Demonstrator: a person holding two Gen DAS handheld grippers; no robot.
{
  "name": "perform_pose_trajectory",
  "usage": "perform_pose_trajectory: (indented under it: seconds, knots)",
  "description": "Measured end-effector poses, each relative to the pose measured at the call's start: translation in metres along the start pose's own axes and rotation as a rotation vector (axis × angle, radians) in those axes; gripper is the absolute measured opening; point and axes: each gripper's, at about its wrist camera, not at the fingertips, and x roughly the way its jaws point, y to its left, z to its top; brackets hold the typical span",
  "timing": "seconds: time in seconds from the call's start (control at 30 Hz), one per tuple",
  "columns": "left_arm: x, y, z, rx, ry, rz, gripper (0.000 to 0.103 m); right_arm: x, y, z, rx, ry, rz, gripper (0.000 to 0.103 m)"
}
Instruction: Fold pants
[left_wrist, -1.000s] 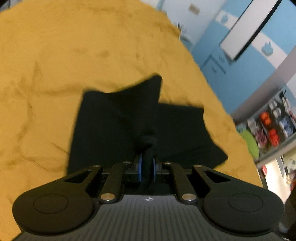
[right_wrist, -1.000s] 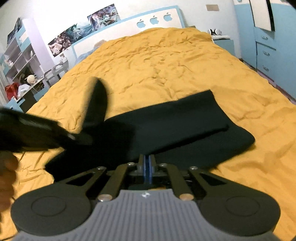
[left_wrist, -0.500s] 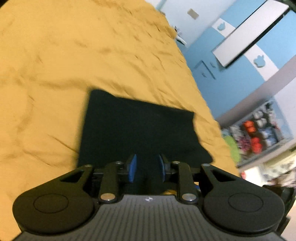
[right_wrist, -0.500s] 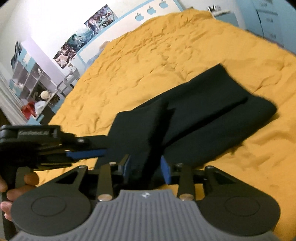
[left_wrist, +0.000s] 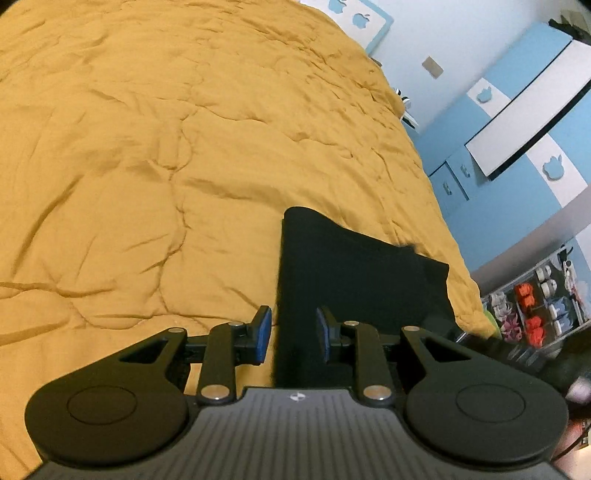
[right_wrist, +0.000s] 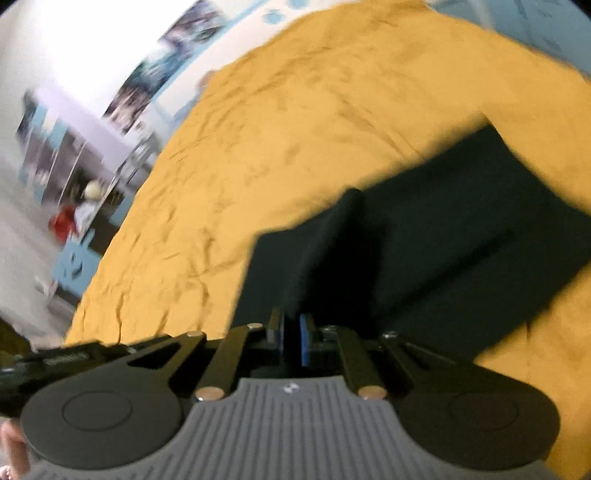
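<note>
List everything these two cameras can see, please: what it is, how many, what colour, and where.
pants: one, black, partly folded, on the bed's near edge
bedspread: one, mustard yellow, wrinkled, covers the bed
headboard: one, blue and white with apple cut-outs, far end of the bed
cabinets: blue and white, along the wall beside the bed
shelf: one, holds small red, white and blue items, past the bed's near corner
posters: a few, blurred, on the white wall
left gripper: one, black with blue pads, jaws apart, the pants' edge between them
right gripper: one, black with blue pads, jaws shut on the pants
</note>
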Motion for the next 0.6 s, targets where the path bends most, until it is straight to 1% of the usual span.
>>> perform_pose_trajectory:
  seconds: [0.07,0.13,0.2,0.27,0.37,0.43,0.5,0.6]
  knots:
    - [-0.002,0.002,0.000,-0.005,-0.003,-0.008,0.029,-0.007,0.015,0.030,-0.074,0.032,0.009,0.003]
    - [0.000,0.001,0.000,-0.008,-0.002,-0.014,0.029,-0.015,0.022,0.059,-0.109,0.062,0.032,0.003]
    - [0.002,0.001,0.001,-0.006,0.000,-0.021,0.028,-0.025,0.024,0.086,-0.132,0.074,0.044,0.003]
    - [0.006,-0.001,0.001,0.004,0.006,-0.029,0.029,-0.035,0.018,0.108,-0.140,0.082,0.033,0.003]
    - [0.013,-0.008,0.002,0.022,0.015,-0.039,0.028,-0.050,-0.011,0.130,-0.128,0.088,-0.017,0.003]
    - [0.020,-0.012,0.003,0.029,0.024,-0.043,0.028,-0.054,-0.039,0.136,-0.090,0.095,-0.048,0.003]
    - [0.027,-0.017,0.002,0.038,0.034,-0.043,0.028,-0.054,-0.070,0.136,-0.051,0.099,-0.076,0.002]
    - [0.037,-0.025,0.000,0.055,0.055,-0.040,0.029,-0.051,-0.104,0.132,-0.019,0.100,-0.107,0.002]
